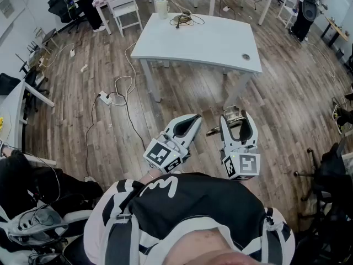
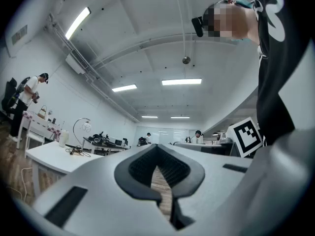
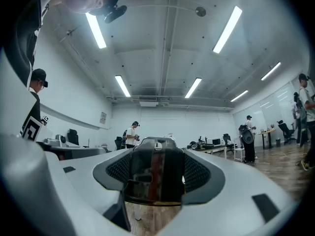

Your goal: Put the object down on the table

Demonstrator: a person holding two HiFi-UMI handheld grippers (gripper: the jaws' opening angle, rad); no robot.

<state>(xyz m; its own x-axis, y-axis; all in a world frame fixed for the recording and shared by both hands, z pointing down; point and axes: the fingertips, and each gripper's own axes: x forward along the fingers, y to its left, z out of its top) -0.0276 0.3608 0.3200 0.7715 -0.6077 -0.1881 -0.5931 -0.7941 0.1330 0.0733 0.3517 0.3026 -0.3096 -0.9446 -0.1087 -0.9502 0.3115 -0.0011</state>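
Observation:
My right gripper (image 1: pixel 236 116) is shut on a dark, shiny object (image 1: pixel 231 115) with a thin handle sticking out to the left; it hangs over the wooden floor, short of the white table (image 1: pixel 220 48). In the right gripper view the object (image 3: pixel 153 173) fills the gap between the pads and hides what lies behind it. Beside it on the left, my left gripper (image 1: pixel 190 123) is shut with nothing in it; in its own view that left gripper (image 2: pixel 158 154) shows pads meeting at the tips, and the table (image 2: pixel 47 156) stands far left.
On the table are a coil of cable (image 1: pixel 182 20), a pale jug (image 1: pixel 161 8) and a small round thing (image 1: pixel 246 56). A power strip with cords (image 1: pixel 105 97) lies on the floor at the left. A white chair (image 1: pixel 124 7) stands beyond the table.

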